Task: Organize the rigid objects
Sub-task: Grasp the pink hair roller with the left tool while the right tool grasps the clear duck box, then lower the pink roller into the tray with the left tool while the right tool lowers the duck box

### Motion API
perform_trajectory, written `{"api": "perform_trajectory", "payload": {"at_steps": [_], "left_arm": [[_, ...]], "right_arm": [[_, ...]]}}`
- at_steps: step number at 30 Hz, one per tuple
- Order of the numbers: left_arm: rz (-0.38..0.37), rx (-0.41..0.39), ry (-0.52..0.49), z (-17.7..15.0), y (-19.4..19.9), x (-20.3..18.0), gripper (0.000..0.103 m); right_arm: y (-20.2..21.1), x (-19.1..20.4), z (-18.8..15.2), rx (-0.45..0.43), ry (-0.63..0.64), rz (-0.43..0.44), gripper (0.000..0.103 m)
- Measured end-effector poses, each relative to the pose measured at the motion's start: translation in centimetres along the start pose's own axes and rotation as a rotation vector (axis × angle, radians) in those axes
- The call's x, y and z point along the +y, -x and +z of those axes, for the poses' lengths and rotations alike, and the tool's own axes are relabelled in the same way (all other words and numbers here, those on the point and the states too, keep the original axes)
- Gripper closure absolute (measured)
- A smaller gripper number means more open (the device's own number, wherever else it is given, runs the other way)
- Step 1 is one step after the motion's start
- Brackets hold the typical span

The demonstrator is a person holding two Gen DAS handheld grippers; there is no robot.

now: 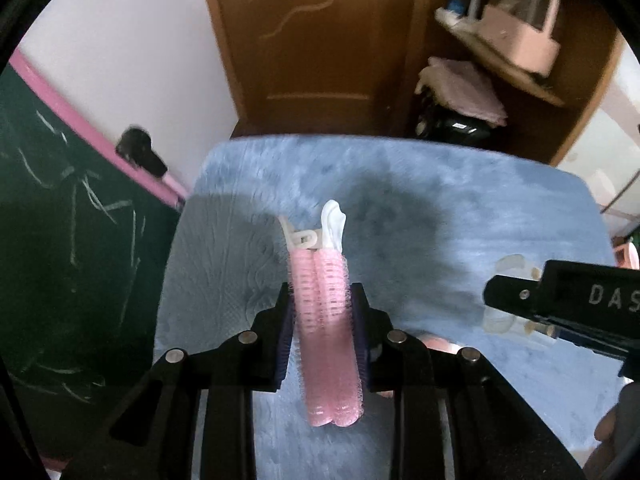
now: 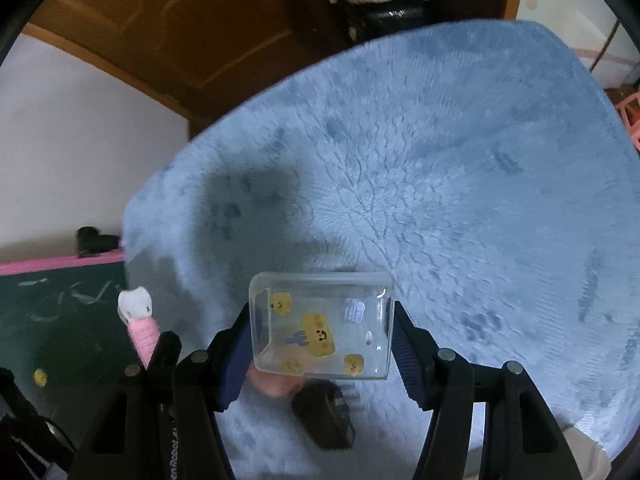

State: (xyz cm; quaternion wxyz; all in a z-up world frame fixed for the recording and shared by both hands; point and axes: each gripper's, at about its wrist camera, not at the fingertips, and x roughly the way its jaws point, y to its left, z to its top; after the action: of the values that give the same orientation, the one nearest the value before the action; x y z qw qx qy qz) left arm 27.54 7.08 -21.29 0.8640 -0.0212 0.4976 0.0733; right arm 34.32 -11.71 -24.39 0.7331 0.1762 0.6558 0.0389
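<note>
A pink double hair-roller clip (image 1: 324,320) with a white clip head sticks out forward between the blue pads of my left gripper (image 1: 322,304), which is shut on it above the fluffy blue mat (image 1: 480,208). The same clip (image 2: 140,320) shows at the lower left of the right wrist view. My right gripper (image 2: 322,316) is shut on a clear plastic box (image 2: 320,328) with yellow cartoon stickers, its pads pressing both short sides. That gripper's black body (image 1: 580,300) enters the left wrist view from the right, with the clear box (image 1: 508,276) faintly visible at its tip.
Below the held box, a dark object (image 2: 324,416) and something pink (image 2: 272,384) lie on the blue mat (image 2: 460,180). A green chalkboard with a pink frame (image 1: 72,260) stands left. Behind are a brown door (image 1: 312,40) and a shelf with a pink container (image 1: 520,40).
</note>
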Motion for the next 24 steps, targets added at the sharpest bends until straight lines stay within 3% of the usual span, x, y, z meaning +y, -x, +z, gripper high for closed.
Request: {"api": "perform_trajectory", "payload": {"at_steps": [7,14,24], "left_arm": [[-0.058,-0.063,-0.074,-1.3,8.6,-1.9,0.075],[-0.11,-0.103,-0.154,-6.0,17.1,-4.1,0.075],[-0.147,-0.021,-0.174,-12.9,21.0,-6.6,0.075]], "right_arm": [[7.9,-1.2,-4.1,-0.075,0.09,0.089,0.039],[15.0,-4.4,-10.3,-0.16,0.216,0.121,0.039],[19.9,-9.2,-20.0,-0.214,0.388,0.065,0.039]]}}
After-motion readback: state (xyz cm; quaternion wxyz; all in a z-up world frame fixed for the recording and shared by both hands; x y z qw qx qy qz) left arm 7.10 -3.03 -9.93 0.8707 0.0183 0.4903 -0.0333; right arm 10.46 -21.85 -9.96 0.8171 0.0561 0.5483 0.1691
